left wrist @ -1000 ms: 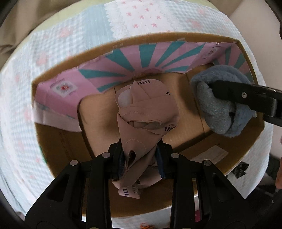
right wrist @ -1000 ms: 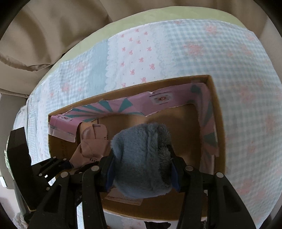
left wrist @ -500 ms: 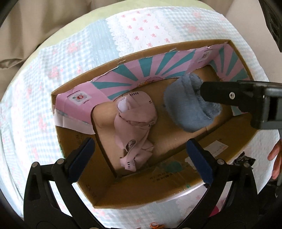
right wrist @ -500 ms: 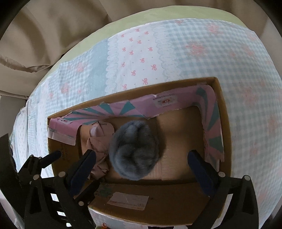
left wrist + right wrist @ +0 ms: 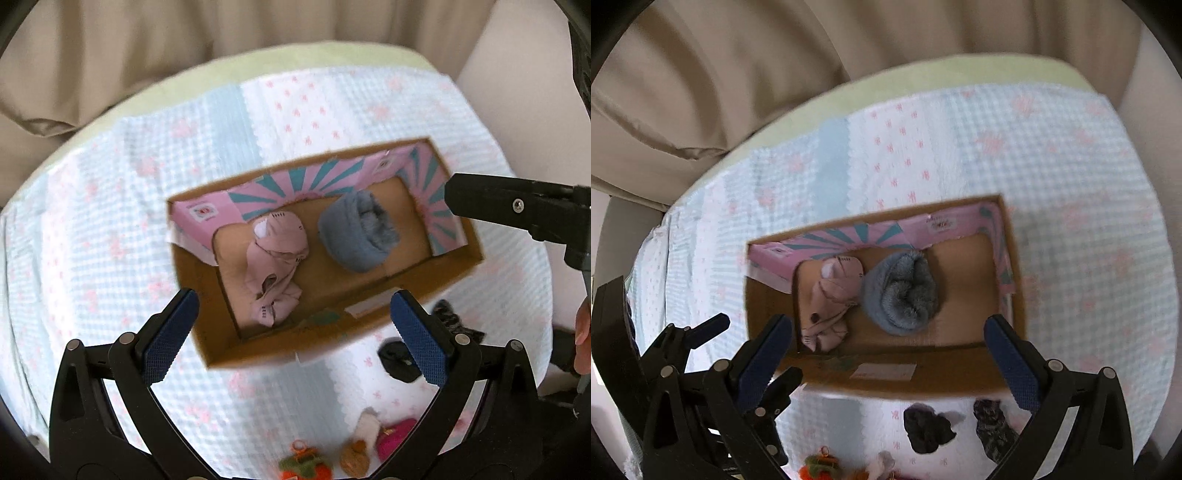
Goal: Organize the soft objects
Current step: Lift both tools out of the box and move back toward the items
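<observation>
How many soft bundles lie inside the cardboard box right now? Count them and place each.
2. The pink rolled fabric bundle lies toward the cardboard box's left end; the blue-grey fluffy bundle sits just right of it, mid-box. Nothing seems hidden.

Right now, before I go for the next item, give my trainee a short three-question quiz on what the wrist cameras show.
1. True or false: the pink garment and the blue fuzzy roll both lie inside the cardboard box.
2. Which sits nearer the box's empty end in the right wrist view? A) pink garment B) blue fuzzy roll
3. Fill in: the left gripper and the right gripper are both ____ and hold nothing.

Key: 1 true; 2 B; 3 open. Both grippers' jaws have just been opening, and nothing is between them.
</observation>
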Demonstrator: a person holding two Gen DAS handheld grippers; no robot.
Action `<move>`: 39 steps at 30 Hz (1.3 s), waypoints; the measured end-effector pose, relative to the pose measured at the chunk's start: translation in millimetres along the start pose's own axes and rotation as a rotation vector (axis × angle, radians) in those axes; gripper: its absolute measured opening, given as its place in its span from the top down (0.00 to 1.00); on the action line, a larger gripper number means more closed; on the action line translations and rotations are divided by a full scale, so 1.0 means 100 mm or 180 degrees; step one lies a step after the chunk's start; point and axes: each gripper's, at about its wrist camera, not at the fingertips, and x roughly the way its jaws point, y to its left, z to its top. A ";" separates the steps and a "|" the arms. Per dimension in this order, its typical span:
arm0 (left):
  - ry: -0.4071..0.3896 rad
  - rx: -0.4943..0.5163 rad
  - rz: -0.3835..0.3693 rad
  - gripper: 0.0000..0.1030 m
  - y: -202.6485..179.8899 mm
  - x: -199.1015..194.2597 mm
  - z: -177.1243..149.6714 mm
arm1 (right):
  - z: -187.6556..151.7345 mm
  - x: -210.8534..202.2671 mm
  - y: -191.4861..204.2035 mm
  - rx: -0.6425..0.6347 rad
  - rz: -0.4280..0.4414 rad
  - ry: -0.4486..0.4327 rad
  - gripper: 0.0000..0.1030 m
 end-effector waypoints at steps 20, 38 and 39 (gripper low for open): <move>-0.1047 -0.0375 0.0236 0.00 0.03 -2.16 -1.34 | -1.37 -2.02 0.61 -0.0434 -0.0326 -0.0988 0.00; -0.1252 -0.0921 0.0293 0.00 -0.28 -2.22 -3.11 | -3.06 -2.12 0.40 -0.0601 -0.0336 -0.1177 0.00; -0.1231 -0.0928 0.0300 0.00 -0.31 -2.15 -3.20 | -3.16 -2.06 0.37 -0.0587 -0.0315 -0.1160 0.00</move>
